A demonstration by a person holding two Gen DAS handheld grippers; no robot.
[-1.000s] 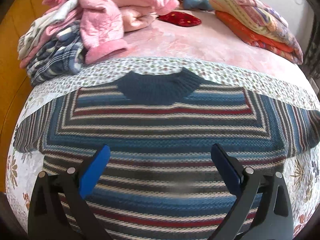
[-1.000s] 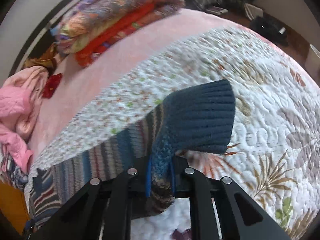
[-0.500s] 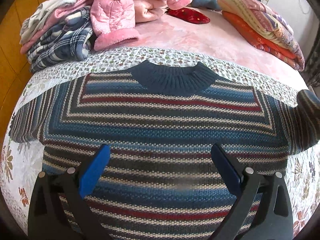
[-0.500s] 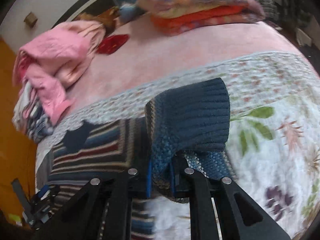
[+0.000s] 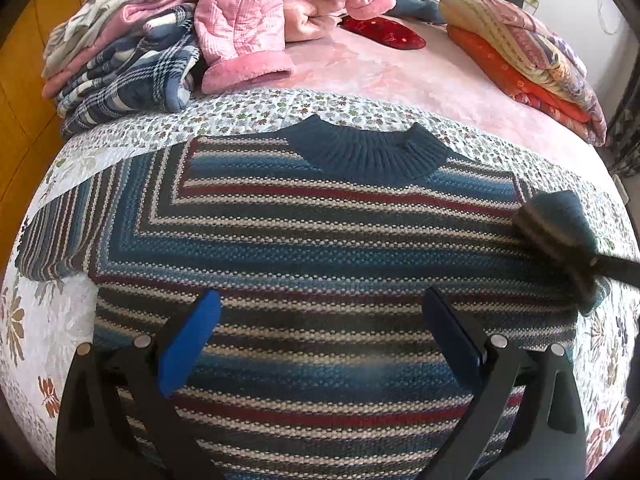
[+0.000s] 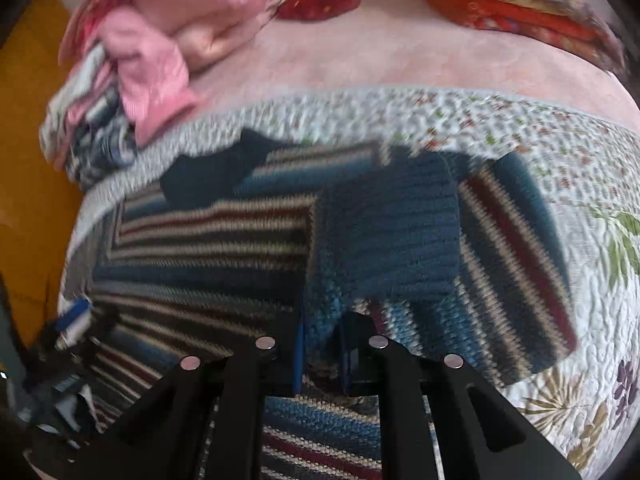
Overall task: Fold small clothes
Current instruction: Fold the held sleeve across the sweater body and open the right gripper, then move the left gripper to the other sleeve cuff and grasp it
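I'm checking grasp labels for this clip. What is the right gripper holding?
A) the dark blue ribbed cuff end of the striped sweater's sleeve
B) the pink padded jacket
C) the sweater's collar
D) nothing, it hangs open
A: in the right wrist view the right gripper is shut on the sleeve of the striped sweater, just below its ribbed cuff.

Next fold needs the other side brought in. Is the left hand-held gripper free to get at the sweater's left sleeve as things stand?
Probably yes. The left hand-held gripper hangs open and empty over the sweater, and the left sleeve lies flat on the quilt with nothing on it. The clothes pile sits further back, out of the way.
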